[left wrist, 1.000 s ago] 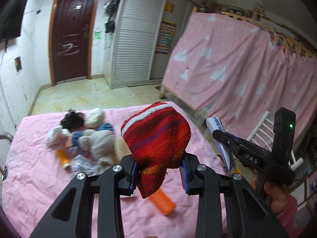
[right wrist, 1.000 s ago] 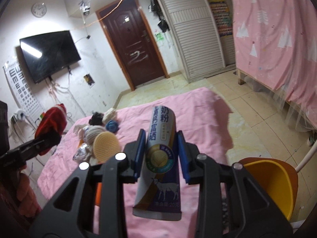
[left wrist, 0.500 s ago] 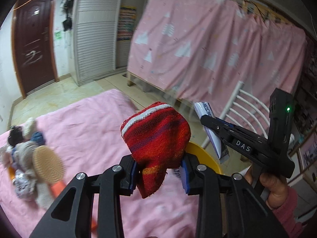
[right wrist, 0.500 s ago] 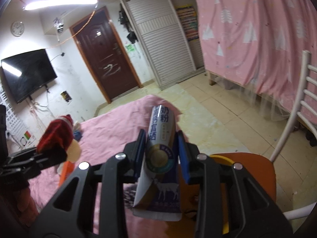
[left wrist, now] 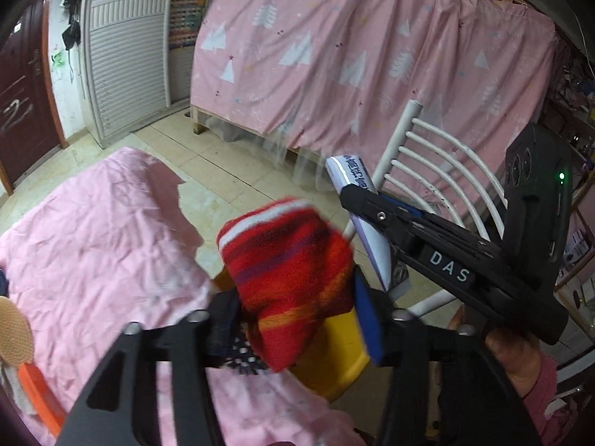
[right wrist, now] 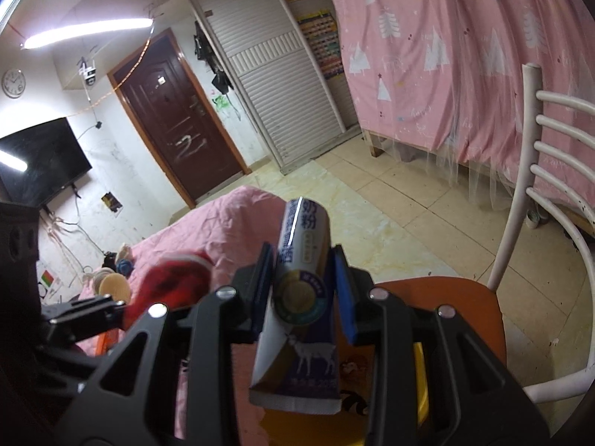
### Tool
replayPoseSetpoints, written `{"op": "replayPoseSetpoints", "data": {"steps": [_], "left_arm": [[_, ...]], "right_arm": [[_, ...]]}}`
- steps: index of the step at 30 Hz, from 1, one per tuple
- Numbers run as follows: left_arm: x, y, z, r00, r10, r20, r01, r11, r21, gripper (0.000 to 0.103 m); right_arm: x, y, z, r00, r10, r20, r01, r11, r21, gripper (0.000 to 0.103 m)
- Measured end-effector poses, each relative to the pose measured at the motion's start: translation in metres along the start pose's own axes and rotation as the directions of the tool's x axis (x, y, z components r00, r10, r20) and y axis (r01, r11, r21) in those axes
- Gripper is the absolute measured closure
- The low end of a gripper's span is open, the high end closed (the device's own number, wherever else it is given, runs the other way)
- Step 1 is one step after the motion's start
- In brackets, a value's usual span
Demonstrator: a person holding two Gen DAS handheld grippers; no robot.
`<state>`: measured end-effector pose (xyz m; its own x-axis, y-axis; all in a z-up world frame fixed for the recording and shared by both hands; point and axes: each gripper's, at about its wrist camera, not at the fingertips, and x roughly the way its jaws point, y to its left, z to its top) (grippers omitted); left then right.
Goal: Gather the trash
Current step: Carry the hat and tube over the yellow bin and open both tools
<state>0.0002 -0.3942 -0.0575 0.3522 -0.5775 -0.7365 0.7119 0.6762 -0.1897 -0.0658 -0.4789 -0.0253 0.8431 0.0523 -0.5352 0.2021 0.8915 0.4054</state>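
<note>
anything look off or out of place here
The left gripper holds a red striped knitted sock over the yellow bin on the chair. Clothing is an odd item for trash. The right gripper holds a flattened milk powder packet, which fits.

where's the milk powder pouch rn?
Clamped in the right gripper, the milk powder pouch hangs over the yellow bin on the orange chair seat, right of the red sock.
</note>
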Motion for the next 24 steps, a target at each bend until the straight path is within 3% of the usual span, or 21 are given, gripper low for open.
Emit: {"op": "replayPoseSetpoints", "data": {"steps": [2, 8, 11, 15, 24], "left_arm": [[0.000, -0.003, -0.002, 1.000, 0.006, 0.005, -0.006, 1.000, 0.005, 0.039], [-0.007, 0.007, -0.004, 1.000, 0.018, 0.007, -0.018, 0.999, -0.032, 0.037], [-0.018, 0.017, -0.004, 1.000, 0.022, 0.019, -0.021, 0.998, -0.057, 0.036], [-0.035, 0.029, -0.007, 0.998, 0.039, 0.047, -0.035, 0.996, -0.082, 0.035], [-0.079, 0.066, -0.014, 0.986, 0.111, 0.122, -0.091, 0.984, -0.156, 0.033]], "right_arm": [[-0.001, -0.002, -0.001, 1.000, 0.001, -0.002, -0.001, 1.000, 0.005, 0.072], [0.003, 0.004, -0.005, 1.000, 0.009, -0.020, -0.009, 1.000, 0.000, 0.072], [0.007, 0.008, -0.006, 1.000, 0.009, -0.030, -0.009, 1.000, -0.006, 0.068], [0.008, 0.015, -0.006, 0.999, 0.001, -0.032, -0.001, 1.000, -0.018, 0.052], [0.016, 0.053, -0.008, 0.998, 0.036, -0.052, -0.040, 0.997, -0.069, 0.052]]}}
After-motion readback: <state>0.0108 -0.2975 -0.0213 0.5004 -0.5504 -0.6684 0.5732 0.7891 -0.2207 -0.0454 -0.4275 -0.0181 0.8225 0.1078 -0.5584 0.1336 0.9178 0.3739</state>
